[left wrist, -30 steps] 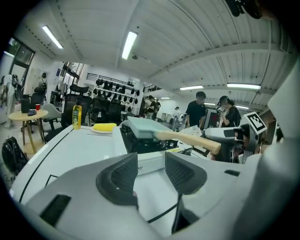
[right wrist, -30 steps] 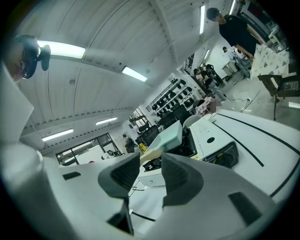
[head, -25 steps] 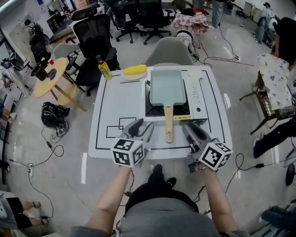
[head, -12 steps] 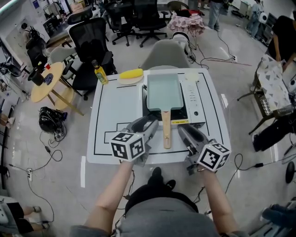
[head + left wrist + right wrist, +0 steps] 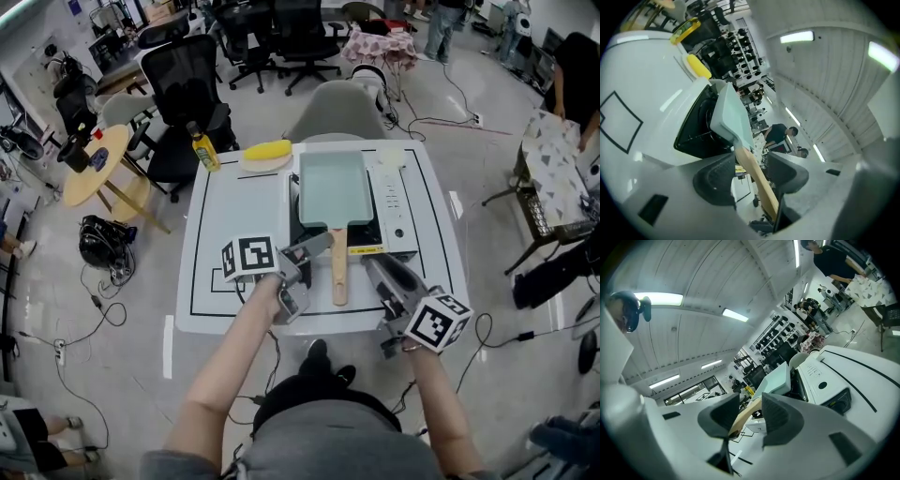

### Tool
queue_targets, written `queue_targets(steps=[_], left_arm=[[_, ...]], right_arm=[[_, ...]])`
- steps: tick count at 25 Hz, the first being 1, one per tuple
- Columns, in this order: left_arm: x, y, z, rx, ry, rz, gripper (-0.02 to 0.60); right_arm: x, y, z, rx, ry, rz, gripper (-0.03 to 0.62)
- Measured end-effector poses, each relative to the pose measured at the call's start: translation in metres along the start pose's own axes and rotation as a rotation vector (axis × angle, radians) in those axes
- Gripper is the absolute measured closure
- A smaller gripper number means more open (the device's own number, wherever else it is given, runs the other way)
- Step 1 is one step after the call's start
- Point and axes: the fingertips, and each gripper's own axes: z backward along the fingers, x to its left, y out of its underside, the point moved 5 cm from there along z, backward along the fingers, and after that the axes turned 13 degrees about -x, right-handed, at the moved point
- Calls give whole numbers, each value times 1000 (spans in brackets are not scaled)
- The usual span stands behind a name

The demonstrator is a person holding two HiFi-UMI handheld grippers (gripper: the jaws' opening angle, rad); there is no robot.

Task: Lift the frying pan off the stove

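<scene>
A pale teal rectangular frying pan point(image 5: 333, 186) sits on a black and white portable stove point(image 5: 398, 202) on the white table point(image 5: 225, 211). Its wooden handle point(image 5: 337, 267) points toward me. My left gripper point(image 5: 317, 272) reaches in from the left and is turned on its side. Its jaws are opening with the handle point(image 5: 757, 180) between them, and a gap shows on one side. My right gripper point(image 5: 377, 270) hovers open just right of the handle, apart from it. In the right gripper view the handle end point(image 5: 746, 414) shows through that gripper's point(image 5: 749, 416) gap.
A yellow object on a plate point(image 5: 267, 150) lies at the table's far left, beside a yellow bottle point(image 5: 201, 146). A grey chair point(image 5: 337, 108) stands behind the table, with black office chairs point(image 5: 187, 75) and a round wooden table point(image 5: 94, 167) to the left.
My left gripper has swung right and rolled onto its side, bringing its jaws around the wooden handle. The right gripper has hardly moved. The pan stays on the stove.
</scene>
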Motion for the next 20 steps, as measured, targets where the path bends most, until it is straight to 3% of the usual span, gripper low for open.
queue_targets(steps=[6, 20], left_arm=[[10, 6, -19, 75, 18, 165, 365], [16, 20, -56, 231, 57, 322, 365]], right_arm=[[-2, -5, 2, -16, 7, -6, 453], [-8, -8, 4, -20, 29, -27, 453]])
